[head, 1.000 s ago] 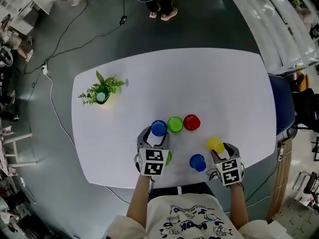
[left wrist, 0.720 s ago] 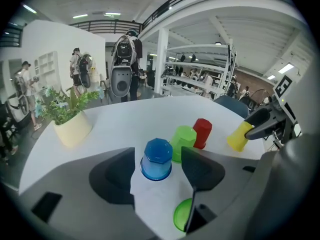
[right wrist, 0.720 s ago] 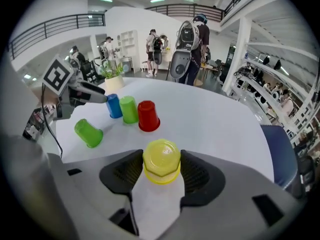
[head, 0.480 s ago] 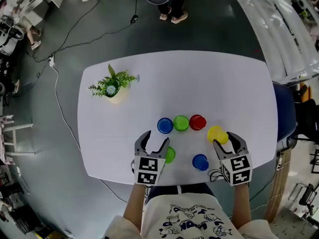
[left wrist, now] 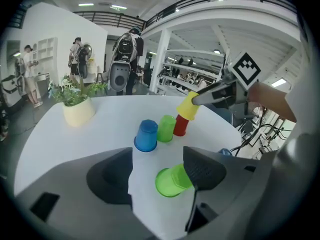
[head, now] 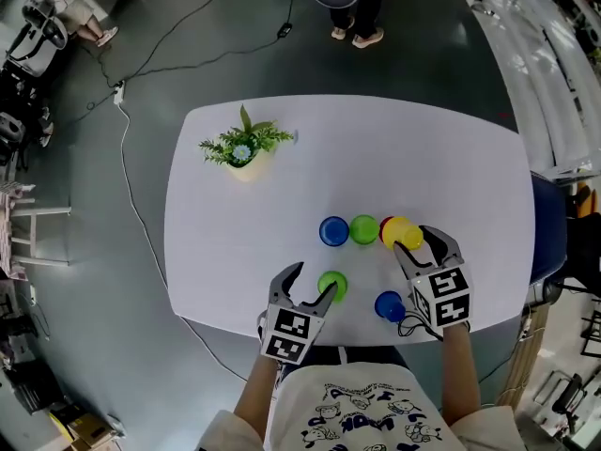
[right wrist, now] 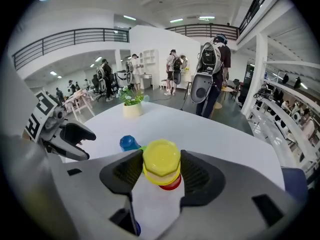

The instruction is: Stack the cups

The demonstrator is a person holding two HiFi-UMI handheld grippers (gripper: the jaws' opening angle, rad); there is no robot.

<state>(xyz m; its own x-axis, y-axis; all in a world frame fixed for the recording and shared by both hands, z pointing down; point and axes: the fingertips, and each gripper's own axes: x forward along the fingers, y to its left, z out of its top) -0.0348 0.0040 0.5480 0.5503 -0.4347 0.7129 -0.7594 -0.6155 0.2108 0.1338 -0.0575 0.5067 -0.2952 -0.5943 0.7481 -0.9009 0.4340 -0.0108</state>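
While the right tongs (head: 420,242) pinch the yellow cup (right wrist: 161,160) between both pads, the left tongs (head: 315,277) stand spread wide and grip nothing. The jaws of the left tongs have just been opening.

Right tongs:
- The yellow cup is held upside down, with a pad against each side of its wall.
- Directly beneath that cup stands the red cup (left wrist: 180,126), also upside down. Only its lower rim shows below the yellow one in the right gripper view.
- From the left gripper view the yellow cup sits tilted over the top of the red cup. Whether it is fully seated cannot be told.

Left tongs:
- A lying green cup (left wrist: 170,181) rests on its side on the white counter (head: 376,148), its open mouth facing back toward the tongs.
- It lies in the gap, close against the jaw on the side of the right tongs. The other jaw is well clear of it.

Other items:
- Ahead of the left tongs, an upright green cup (left wrist: 166,129) and a row blue cup (left wrist: 146,135) stand inverted in line with the red cup, each just beside the next.
- A lone blue cup (head: 388,305) stands beside the body of the right tongs, on the side facing the left tongs and behind their tips.
- A potted plant (head: 246,158) stands well beyond the left tongs, away from all the cups.
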